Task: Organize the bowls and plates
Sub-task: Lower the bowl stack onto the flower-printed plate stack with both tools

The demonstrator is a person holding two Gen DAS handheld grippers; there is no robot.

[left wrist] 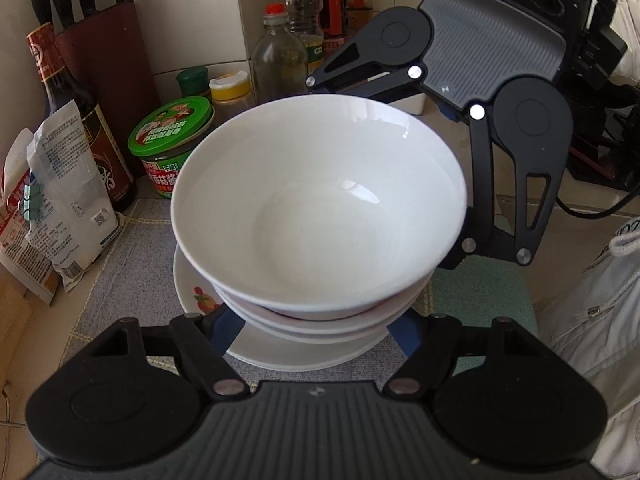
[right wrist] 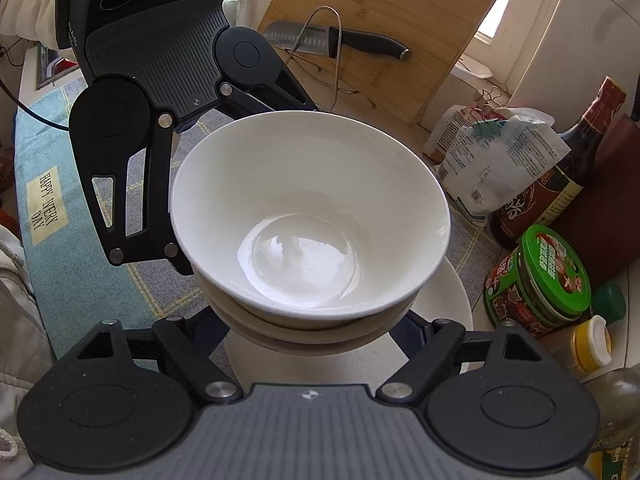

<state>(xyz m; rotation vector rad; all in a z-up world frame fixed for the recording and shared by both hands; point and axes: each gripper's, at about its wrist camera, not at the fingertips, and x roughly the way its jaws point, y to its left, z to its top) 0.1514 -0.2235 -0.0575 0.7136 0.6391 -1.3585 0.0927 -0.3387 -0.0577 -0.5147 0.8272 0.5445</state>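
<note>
A stack of white bowls (left wrist: 320, 200) fills the middle of both views, the top bowl (right wrist: 308, 216) empty. Under the stack lies a white plate (left wrist: 192, 292) with a fruit print; whether the stack rests on it I cannot tell. My left gripper (left wrist: 314, 330) closes on the lower bowls from the near side, its blue fingers (left wrist: 224, 328) against them. My right gripper (right wrist: 316, 332) clamps the same stack from the opposite side. Each gripper's black fingers (left wrist: 480, 184) show beyond the bowls in the other's view. All fingertips are hidden under the bowls.
A green-lidded jar (left wrist: 172, 132), a dark sauce bottle (left wrist: 68, 112), clipped bags (left wrist: 60, 208), several bottles and a knife block (left wrist: 104, 40) crowd one side. A cutting board (right wrist: 400, 80) with a knife (right wrist: 360, 42) leans behind. Grey mat (left wrist: 132, 264) and teal towel (right wrist: 52, 184) cover the counter.
</note>
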